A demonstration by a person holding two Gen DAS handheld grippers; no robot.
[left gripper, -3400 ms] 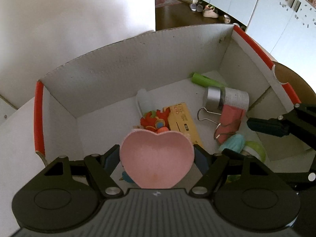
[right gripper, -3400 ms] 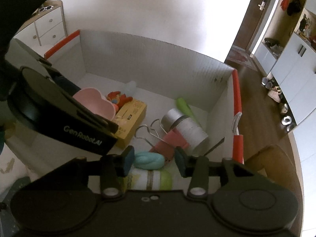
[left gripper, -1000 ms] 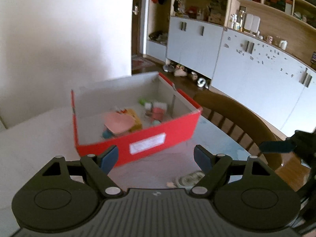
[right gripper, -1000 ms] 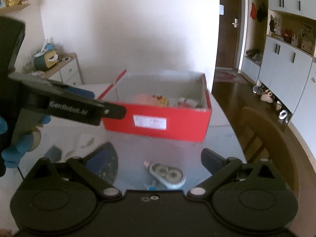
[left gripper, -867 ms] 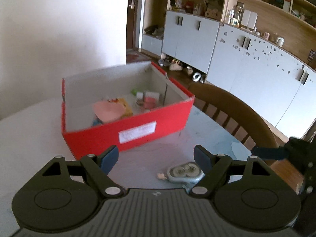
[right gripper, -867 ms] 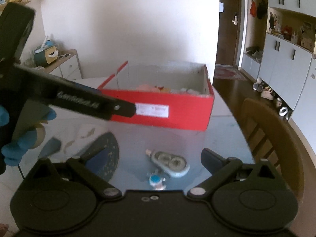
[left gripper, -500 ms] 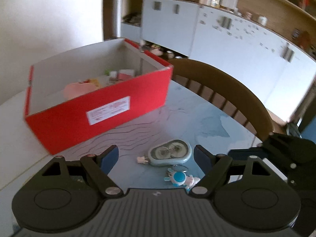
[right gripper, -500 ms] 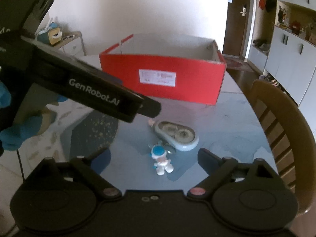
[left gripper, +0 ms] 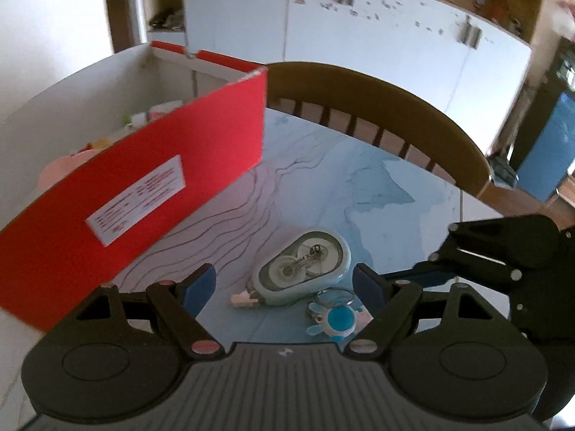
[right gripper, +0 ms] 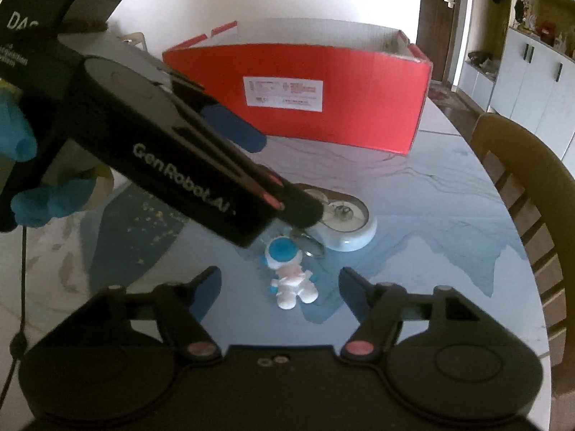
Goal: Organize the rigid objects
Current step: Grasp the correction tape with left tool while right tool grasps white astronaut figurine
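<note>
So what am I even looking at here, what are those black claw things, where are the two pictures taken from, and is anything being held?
No robot here: a person holds a two-finger gripper in each hand, each carrying a wide-angle camera that looks along its fingers. One picture comes from the left gripper, the other from the right gripper; each also shows the other tool, and a blue-gloved hand grips the left one. On the blue marbled table lie a pale blue correction tape dispenser and a small astronaut keychain, with a red cardboard box of sorted items behind and a wooden chair beside. Nothing is held: both grippers are open. The right one's jaws have just been closing, with the keychain between them untouched.
</note>
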